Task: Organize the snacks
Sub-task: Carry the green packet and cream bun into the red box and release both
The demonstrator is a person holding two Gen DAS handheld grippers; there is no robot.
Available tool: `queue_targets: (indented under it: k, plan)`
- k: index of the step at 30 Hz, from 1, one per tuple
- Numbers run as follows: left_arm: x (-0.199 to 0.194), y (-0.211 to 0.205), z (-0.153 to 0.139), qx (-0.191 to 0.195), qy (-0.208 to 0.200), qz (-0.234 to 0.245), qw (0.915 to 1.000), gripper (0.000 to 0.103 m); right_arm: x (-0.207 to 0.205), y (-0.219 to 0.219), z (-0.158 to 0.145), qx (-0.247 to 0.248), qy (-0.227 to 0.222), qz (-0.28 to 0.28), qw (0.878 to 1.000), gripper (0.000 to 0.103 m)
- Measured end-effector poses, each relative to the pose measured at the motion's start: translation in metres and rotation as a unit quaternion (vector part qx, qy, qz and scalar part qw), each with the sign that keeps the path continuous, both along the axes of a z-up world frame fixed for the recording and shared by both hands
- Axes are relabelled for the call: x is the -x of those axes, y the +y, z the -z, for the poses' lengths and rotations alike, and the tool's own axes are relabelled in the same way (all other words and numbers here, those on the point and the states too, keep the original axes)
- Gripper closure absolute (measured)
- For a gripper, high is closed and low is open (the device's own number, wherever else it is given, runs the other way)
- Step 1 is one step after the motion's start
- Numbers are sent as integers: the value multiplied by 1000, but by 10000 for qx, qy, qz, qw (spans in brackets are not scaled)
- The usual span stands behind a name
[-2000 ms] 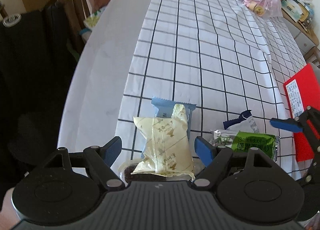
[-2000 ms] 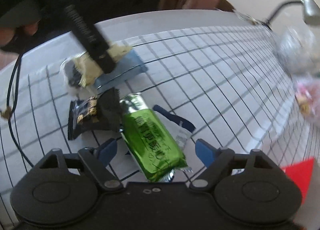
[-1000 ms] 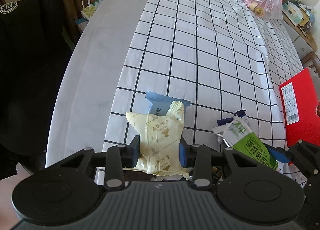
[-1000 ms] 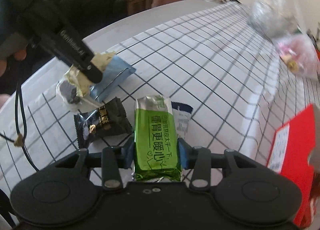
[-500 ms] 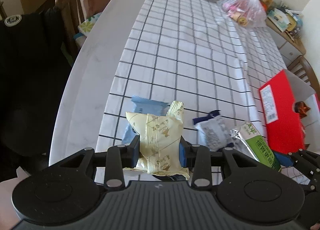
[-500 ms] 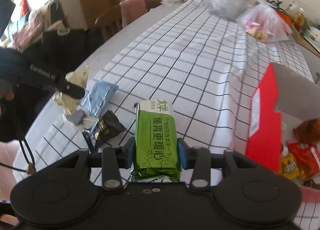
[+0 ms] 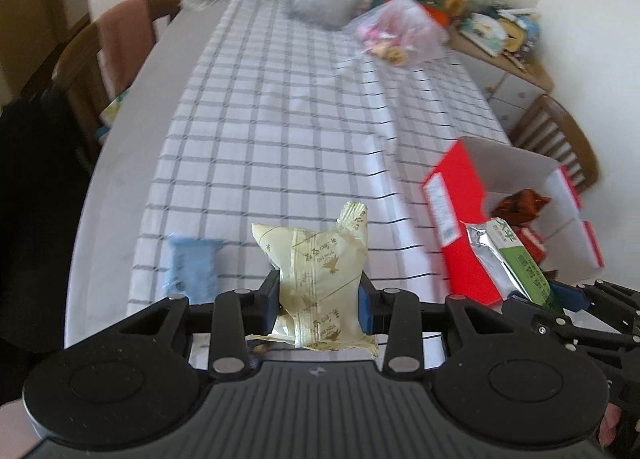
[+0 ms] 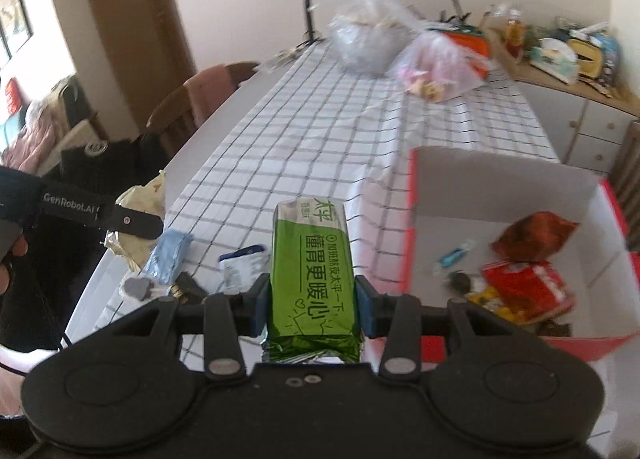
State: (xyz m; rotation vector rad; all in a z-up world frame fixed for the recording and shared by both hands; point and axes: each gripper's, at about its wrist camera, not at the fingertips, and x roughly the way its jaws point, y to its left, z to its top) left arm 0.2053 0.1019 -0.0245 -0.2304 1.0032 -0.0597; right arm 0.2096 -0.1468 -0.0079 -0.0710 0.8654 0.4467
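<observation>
Left tongs (image 7: 319, 295) are pinching a pale yellow snack packet (image 7: 316, 279) above the worktop (image 7: 280, 119); right tongs (image 8: 312, 301) are gripping a green packet (image 8: 310, 271) near the red box (image 8: 520, 187), seemingly beside its left wall.

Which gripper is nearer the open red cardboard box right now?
Right. The right gripper, shut on the green foil packet, hangs at the red box's near corner. The left gripper, holding the pale yellow wrapped snack, is farther left, over the checked cloth.
</observation>
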Motion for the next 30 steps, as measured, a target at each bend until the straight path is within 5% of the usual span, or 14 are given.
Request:
queue_targets:
  k: [15,30]
  plan:
    - [-34,-140,-28,-150,-299,837,9959,67,-17,-102,-21,-103,-286,617,9976,62]
    - [-80,-250,-8,-345,-20,1126,9930,67,-59,-188,-4,156,-232,907,9955,62]
